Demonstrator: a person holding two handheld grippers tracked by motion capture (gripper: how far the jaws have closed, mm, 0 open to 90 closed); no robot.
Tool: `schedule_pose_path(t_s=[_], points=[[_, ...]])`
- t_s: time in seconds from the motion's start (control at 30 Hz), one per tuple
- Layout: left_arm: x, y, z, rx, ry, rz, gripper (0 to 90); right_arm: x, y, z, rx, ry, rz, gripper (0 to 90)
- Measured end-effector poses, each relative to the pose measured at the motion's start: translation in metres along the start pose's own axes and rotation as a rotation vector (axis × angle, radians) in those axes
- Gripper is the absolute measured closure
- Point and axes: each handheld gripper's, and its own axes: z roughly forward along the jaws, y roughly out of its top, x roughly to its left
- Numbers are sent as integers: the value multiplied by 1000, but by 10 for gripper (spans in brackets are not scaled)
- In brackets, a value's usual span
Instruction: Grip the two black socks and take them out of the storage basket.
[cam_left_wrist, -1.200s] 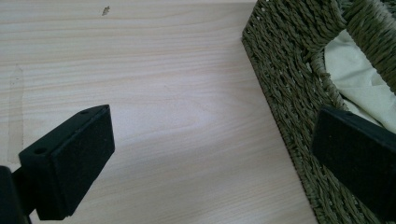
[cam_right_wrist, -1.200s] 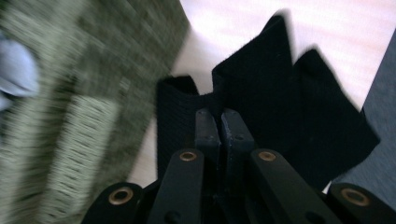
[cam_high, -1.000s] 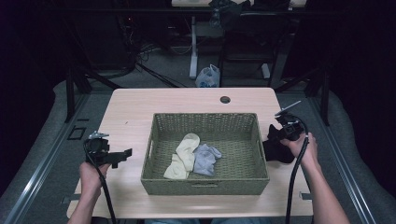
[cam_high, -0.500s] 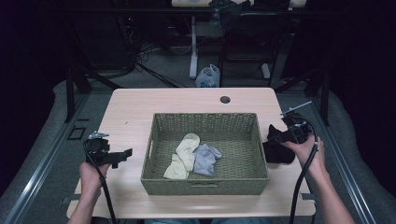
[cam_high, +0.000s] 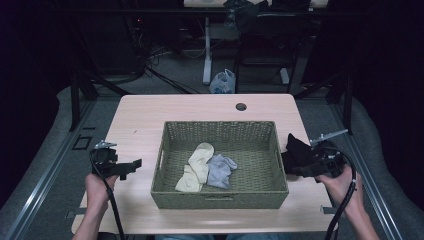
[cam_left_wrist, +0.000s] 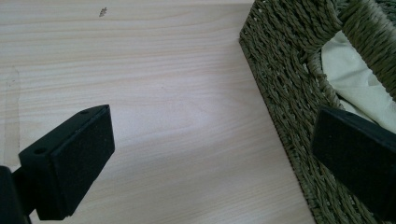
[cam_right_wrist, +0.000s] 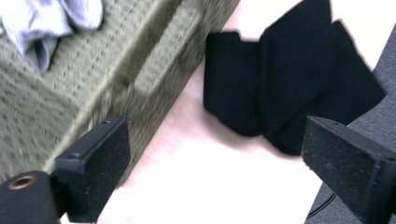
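Observation:
A woven green basket (cam_high: 220, 200) stands mid-table and holds a cream sock (cam_high: 197, 165) and a grey sock (cam_high: 220, 170). Black socks (cam_high: 296, 150) lie in a flat overlapping pile on the table, just right of the basket. My right gripper (cam_high: 312, 167) points at them from the near right. Its jaws have just been opening and now stand wide. In the right gripper view (cam_right_wrist: 212, 154) the black socks (cam_right_wrist: 289, 84) lie ahead, free of both pads. My left gripper (cam_high: 131, 165) hovers open left of the basket, over bare wood (cam_left_wrist: 215, 130).
The table's right edge runs close behind the black socks, with grey floor (cam_right_wrist: 373, 126) beyond. The basket wall (cam_left_wrist: 289, 102) is just right of my left jaws, and its handle hole shows the cream sock (cam_left_wrist: 350, 79). A cable hole (cam_high: 241, 106) sits at the table's far side.
My right gripper has drawn back toward the person and a little rightward, and the black socks stay on the table. The left hand has kept still.

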Motion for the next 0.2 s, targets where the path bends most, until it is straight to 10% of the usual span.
schedule_pose_path(t_s=[0.2], points=[[-2, 1, 2, 2, -4, 9, 1, 0, -22, 16, 52, 12, 20, 12]])
